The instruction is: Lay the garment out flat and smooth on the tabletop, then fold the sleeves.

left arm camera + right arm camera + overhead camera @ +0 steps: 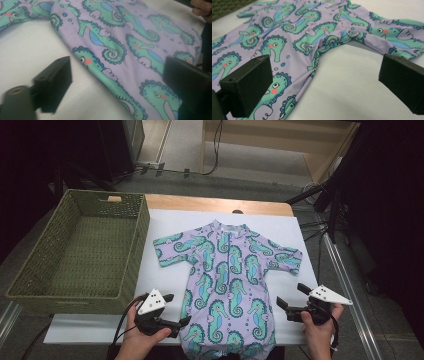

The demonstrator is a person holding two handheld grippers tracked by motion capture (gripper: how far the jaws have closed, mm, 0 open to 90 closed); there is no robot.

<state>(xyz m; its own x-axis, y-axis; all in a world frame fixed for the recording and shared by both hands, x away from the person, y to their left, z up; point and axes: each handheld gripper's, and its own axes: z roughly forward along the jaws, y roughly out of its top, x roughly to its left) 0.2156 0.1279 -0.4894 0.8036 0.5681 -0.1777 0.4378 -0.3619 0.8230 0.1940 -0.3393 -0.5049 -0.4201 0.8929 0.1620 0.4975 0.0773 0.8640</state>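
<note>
My left tool and right tool are gaping wide, holding nothing; the seahorse baby suit is looking soft and floppy (pinching its side edges should be working best).

A woven basket and a covered counter

A green woven basket stands empty at the left of the counter, its far wall cut with a handle slot, its right wall just beside the white sheet covering most of the wooden top. Beyond the counter's far edge, black cables trail across the grey floor.
</note>
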